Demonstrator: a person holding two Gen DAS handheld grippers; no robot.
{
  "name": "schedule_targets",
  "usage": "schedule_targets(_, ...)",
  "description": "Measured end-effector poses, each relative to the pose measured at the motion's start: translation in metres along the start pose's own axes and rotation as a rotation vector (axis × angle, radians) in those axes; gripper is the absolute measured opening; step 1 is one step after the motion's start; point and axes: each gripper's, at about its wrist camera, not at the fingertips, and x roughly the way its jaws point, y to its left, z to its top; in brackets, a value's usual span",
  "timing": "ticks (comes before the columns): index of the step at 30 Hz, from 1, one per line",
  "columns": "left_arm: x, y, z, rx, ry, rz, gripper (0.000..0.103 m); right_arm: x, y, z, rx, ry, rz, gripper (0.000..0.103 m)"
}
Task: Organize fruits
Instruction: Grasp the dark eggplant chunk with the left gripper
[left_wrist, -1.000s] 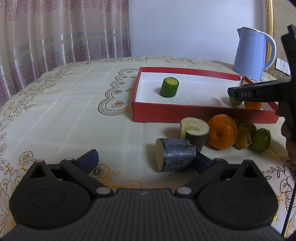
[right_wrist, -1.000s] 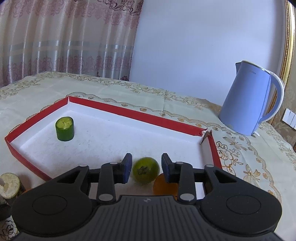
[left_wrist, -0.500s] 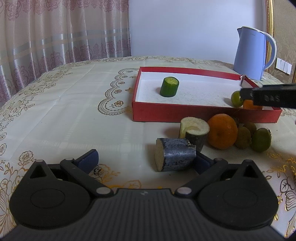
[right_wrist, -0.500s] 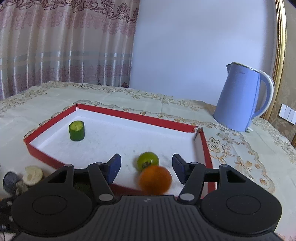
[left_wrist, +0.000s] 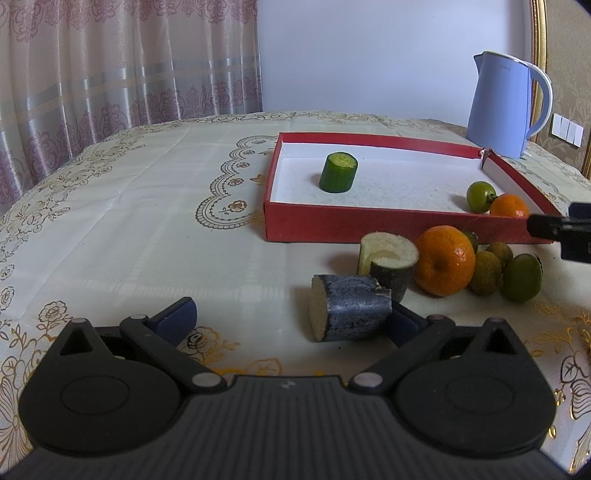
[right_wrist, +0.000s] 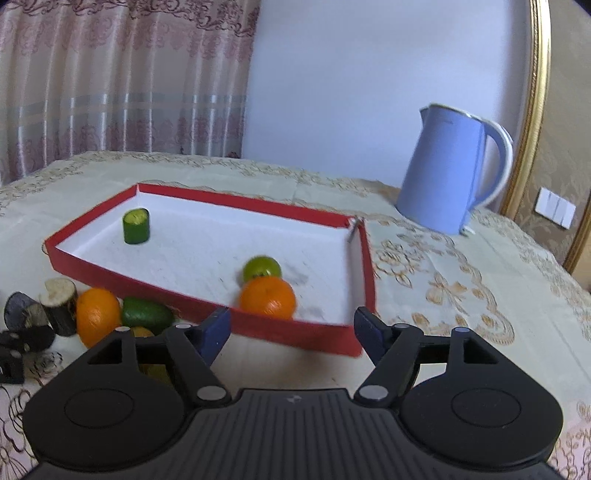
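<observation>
A red tray (left_wrist: 369, 221) (right_wrist: 288, 328) with a white floor holds a cucumber piece (left_wrist: 338, 178) (right_wrist: 136, 226), a green fruit (left_wrist: 481, 192) (right_wrist: 260, 268) and a small orange (left_wrist: 509, 206) (right_wrist: 267, 297). In front of it on the table lie a dark sugarcane piece (left_wrist: 351, 313), a second one upright (left_wrist: 389, 264), a large orange (left_wrist: 445, 260) (right_wrist: 96, 316) and several small green fruits (left_wrist: 521, 272). My left gripper (left_wrist: 291, 319) is open, its right finger touching the dark piece. My right gripper (right_wrist: 291, 332) is open and empty just before the tray's near wall.
A blue kettle (left_wrist: 506, 107) (right_wrist: 450, 177) stands behind the tray at the right. A patterned cloth (left_wrist: 147, 206) covers the table. A curtain (left_wrist: 110, 74) hangs at the back left. The right gripper's tip (left_wrist: 561, 230) shows at the left wrist view's right edge.
My right gripper has opened wide, left the green fruit in the tray beside the small orange, and pulled back out over the tray's near wall. The left gripper has not moved.
</observation>
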Motion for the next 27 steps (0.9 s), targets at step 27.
schedule_targets(27,-0.009,-0.013,-0.004,0.082,-0.046,0.068,0.098,0.024,-0.030,-0.023,0.138,0.125,0.064,0.089)
